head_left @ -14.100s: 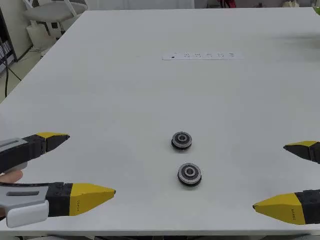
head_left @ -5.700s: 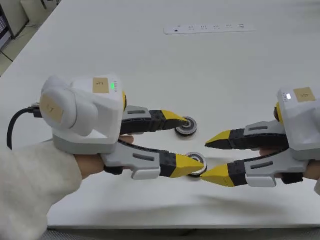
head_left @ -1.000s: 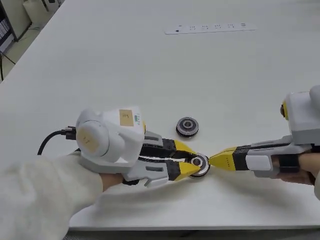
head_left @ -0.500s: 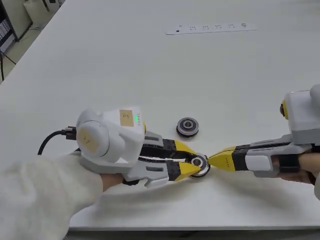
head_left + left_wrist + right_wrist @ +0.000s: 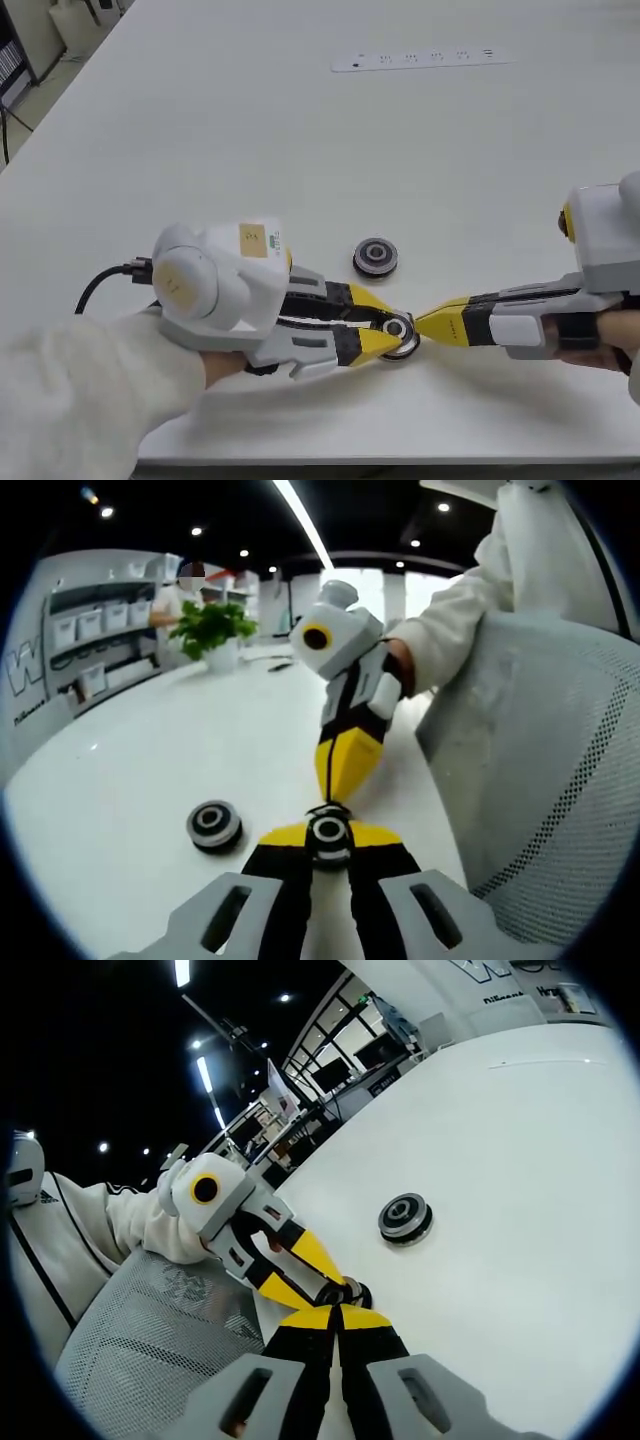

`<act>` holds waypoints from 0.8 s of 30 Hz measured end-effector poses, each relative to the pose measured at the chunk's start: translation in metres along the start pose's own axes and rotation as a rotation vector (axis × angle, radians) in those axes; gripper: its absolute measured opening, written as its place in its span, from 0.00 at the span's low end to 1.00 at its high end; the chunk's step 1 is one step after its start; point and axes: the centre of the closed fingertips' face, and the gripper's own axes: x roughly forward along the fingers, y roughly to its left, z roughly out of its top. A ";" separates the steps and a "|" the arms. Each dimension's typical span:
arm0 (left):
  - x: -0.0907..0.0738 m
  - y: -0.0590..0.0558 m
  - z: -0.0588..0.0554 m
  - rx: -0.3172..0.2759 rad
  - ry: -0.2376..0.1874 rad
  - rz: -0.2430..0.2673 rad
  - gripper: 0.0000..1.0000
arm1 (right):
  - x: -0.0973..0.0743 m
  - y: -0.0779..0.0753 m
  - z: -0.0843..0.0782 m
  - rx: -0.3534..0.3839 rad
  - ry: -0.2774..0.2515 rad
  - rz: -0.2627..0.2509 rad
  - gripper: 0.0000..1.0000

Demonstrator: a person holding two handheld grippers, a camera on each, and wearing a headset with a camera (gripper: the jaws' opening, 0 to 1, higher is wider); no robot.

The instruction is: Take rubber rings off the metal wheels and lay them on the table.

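Near wheel point(image 5: 398, 327): small metal disc, shiny hub, dark band round its rim, standing on edge at the near middle of the table point(image 5: 300, 150). Clamped across its faces by the yellow tips of the left gripper point(image 5: 390, 330). Far wheel point(image 5: 375, 255): same make, lying flat, just beyond the near one and apart from both grippers, dark ring on its rim.

Near table edge close below the grippers; bare white top to the left, right and far side of the wheels. Black cable point(image 5: 100, 280) trailing left from the left gripper. White power strip point(image 5: 420, 60) well beyond, toward the far edge.

Left gripper reaching in from the left, laid low and nearly level, held by a hand in a pale sleeve point(image 5: 70, 400). Right gripper point(image 5: 422, 322) reaching in from the right, nearly level, jaws drawn together, tips touching the near wheel's right rim. Whether rubber is pinched between them: cannot be told.
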 end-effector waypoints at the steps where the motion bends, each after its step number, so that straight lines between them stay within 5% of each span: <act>1: 0.000 0.000 0.000 0.000 0.000 0.000 0.13 | 0.000 0.000 0.000 0.000 0.000 0.000 0.00; 24: 0.001 0.000 0.001 -0.003 -0.001 0.002 0.14 | 0.000 0.005 0.003 0.011 -0.017 0.028 0.00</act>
